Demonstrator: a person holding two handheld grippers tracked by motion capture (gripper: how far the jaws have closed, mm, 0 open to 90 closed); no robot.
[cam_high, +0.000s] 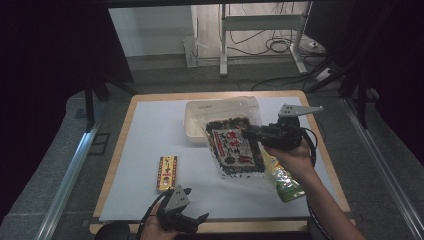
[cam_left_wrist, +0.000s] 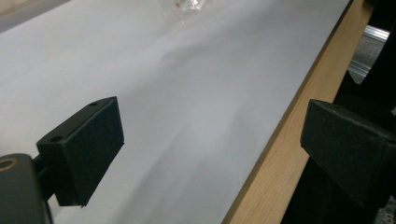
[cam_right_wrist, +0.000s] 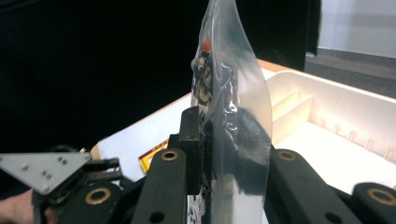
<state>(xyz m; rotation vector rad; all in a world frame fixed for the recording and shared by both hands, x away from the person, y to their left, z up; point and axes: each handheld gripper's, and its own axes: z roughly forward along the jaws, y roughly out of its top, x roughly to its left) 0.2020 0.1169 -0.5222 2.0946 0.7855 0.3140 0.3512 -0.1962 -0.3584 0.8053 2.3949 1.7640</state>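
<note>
The right gripper (cam_high: 257, 134) pinches the clear plastic edge of a flat dark seaweed snack bag with a white and red label (cam_high: 235, 148) and holds it lifted above the white-covered surface (cam_high: 145, 135), in front of a white plastic tray (cam_high: 197, 112). The left gripper (cam_high: 192, 220) has its jaws spread wide and empty over the near wooden edge. A small yellow and red box (cam_high: 167, 173) lies close to it.

High overview; two close jaw-level views

Spread black fingers (cam_left_wrist: 84, 149) frame white sheet (cam_left_wrist: 187, 93) and wooden table edge (cam_left_wrist: 275, 158).
</note>
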